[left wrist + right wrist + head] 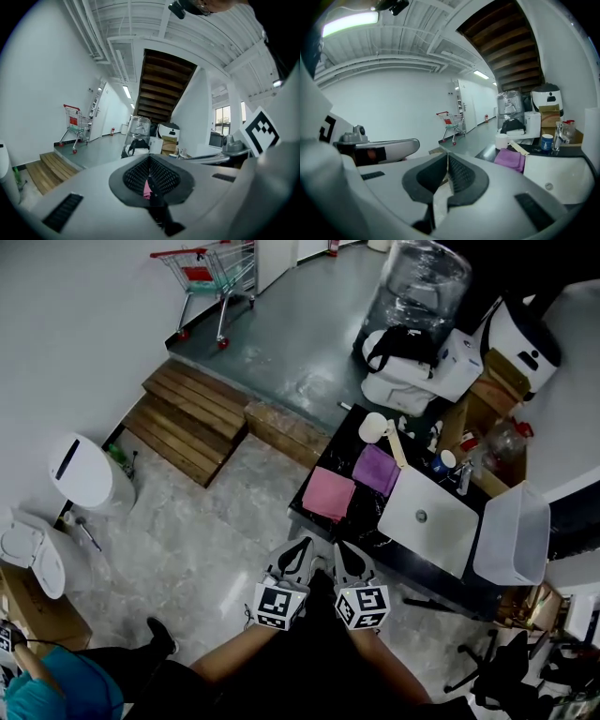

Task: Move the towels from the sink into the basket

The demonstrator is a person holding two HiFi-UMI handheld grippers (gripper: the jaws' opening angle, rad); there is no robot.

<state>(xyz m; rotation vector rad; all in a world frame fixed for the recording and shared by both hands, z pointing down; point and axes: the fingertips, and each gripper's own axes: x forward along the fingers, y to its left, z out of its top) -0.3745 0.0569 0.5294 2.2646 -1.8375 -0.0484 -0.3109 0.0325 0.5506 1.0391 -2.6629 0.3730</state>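
- The left gripper [298, 554] and the right gripper [347, 559] hang side by side close to the person's body, short of the black counter [375, 532] and touching nothing.
- Both pairs of jaws are pressed together with nothing held. In the left gripper view a sliver of pink shows in the slit, which is probably the towel beyond and not something gripped.
- The pink towel [328, 493] and the purple towel [376, 470] lie flat on the counter, corner to corner, just left of the white sink [441, 526]. The basin itself looks bare apart from its drain.
- The pale plastic basket [514, 535] stands just beside the sink on its far side from the towels.
- Step in hand: the approach, as I judge it. No towel has been lifted and the basket looks empty.
- The next move calls for opening one pair of jaws, reaching forward to the pink towel (the nearer one) and pinching a raised edge or fold. The towel then has to be carried across the sink to the basket.
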